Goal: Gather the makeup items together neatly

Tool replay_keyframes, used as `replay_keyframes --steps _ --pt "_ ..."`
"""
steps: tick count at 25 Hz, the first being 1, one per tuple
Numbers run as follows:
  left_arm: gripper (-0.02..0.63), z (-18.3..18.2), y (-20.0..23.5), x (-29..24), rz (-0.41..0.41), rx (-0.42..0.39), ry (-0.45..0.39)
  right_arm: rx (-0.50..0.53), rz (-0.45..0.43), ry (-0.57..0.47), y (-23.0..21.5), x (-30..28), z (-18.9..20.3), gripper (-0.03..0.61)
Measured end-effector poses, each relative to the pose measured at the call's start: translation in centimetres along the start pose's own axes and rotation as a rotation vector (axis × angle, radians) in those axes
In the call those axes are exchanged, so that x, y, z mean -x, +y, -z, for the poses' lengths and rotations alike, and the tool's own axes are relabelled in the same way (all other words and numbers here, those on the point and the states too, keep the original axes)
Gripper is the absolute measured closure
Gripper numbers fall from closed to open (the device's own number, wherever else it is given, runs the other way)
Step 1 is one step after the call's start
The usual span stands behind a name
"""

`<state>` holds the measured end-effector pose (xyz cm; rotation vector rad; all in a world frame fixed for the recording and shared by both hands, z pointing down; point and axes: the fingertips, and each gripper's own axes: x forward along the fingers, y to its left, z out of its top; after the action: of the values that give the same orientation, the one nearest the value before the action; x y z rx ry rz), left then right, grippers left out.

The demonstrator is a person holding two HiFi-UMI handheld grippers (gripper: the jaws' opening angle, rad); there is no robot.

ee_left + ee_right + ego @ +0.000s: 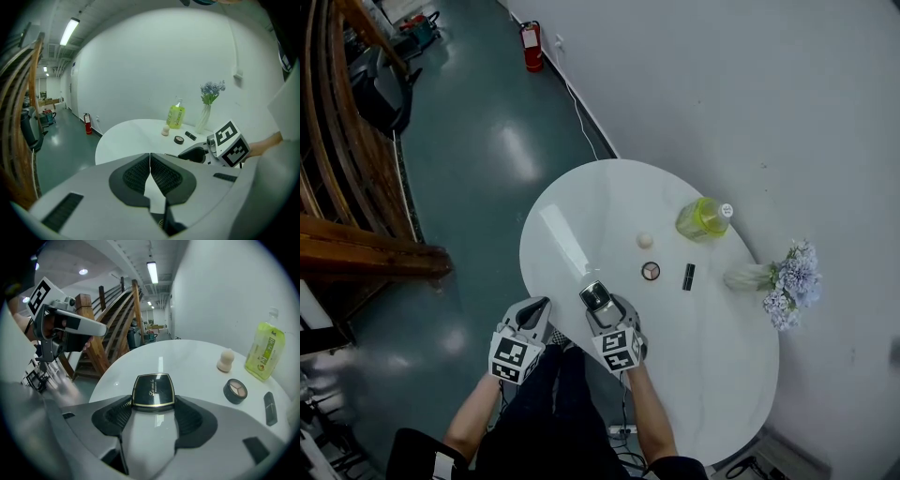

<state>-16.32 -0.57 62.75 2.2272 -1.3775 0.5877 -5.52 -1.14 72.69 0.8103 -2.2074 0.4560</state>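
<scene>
My right gripper (596, 298) (153, 404) is shut on a black compact case with gold trim (153, 389) (594, 294), held just above the near-left part of the round white table (581, 202). Beyond it lie a beige makeup sponge (645, 241) (226, 360), a round eyeshadow pot (651, 271) (235, 391) and a black lipstick (688, 277) (269, 408). My left gripper (541, 307) (150, 158) hangs shut and empty off the table's near-left edge, beside the right one.
A green bottle (703, 217) (265, 351) stands behind the makeup. A white vase of pale blue flowers (778, 277) (206, 105) is at the table's right edge by the wall. Wooden stairs (342, 169) and a red fire extinguisher (531, 45) stand on the floor.
</scene>
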Motion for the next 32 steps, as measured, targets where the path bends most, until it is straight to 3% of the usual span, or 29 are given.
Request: replay_keyframes --steps 10,21,28,32 --pt "0.594 -1.7 -0.9 0.9 0.005 -0.034 -0.034 -0.033 0.038 -0.057 -1.1 2.6 -1.6 0.301" --pt "0.594 -10.1 -3.4 4.0 0.029 -0.139 -0.167 -0.152 0.209 -0.329 -4.0 13.0 -9.1 0.303" --pt "0.594 -13.7 -6.6 6.0 0.105 -0.228 -0.248 -0.194 0.338 -0.477 -4.8 19.4 -11.9 0.305" --pt "0.594 -15.7 -8.1 7.4 0.141 -0.252 -0.289 -0.208 0.412 -0.531 -4.6 22.7 -13.0 0.389"
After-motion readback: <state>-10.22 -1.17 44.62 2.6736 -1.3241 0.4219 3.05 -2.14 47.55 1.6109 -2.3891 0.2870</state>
